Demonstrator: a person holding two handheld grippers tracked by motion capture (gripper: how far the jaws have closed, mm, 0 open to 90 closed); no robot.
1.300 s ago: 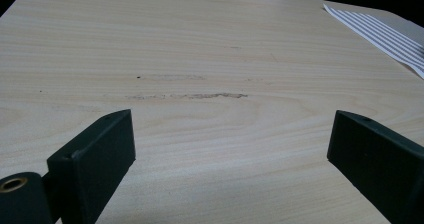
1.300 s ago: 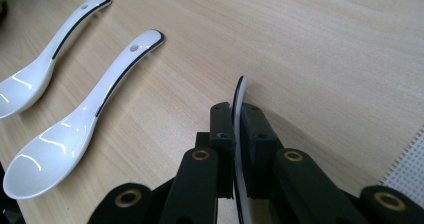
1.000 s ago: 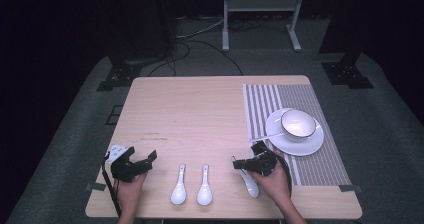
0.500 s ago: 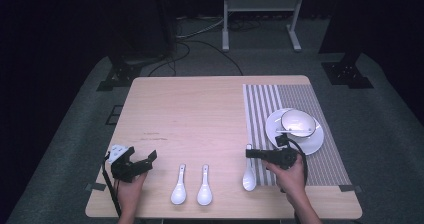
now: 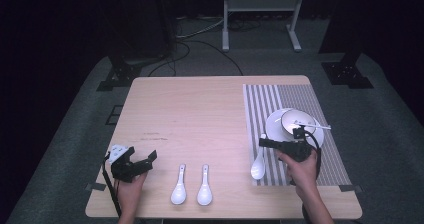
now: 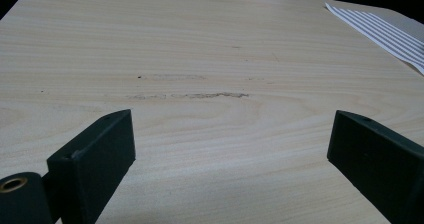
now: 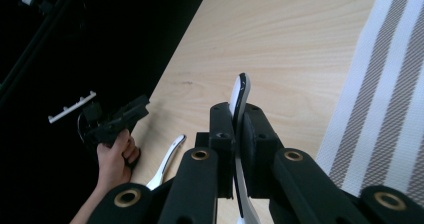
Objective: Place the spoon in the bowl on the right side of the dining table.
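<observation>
Your left tool rests open and empty at the desk's near-left corner, two white soup spoons lying just to its right. Your right tool is clamped on a third spoon's handle above the striped placemat; judging by the plate and bowl beside it, you're mid-carry, and the next move calls for setting it there. No readable writing.

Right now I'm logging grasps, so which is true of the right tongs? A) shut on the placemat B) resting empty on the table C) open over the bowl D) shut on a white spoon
D: the right tongs are clamped on a white spoon, its handle sticking out past the jaws.
</observation>
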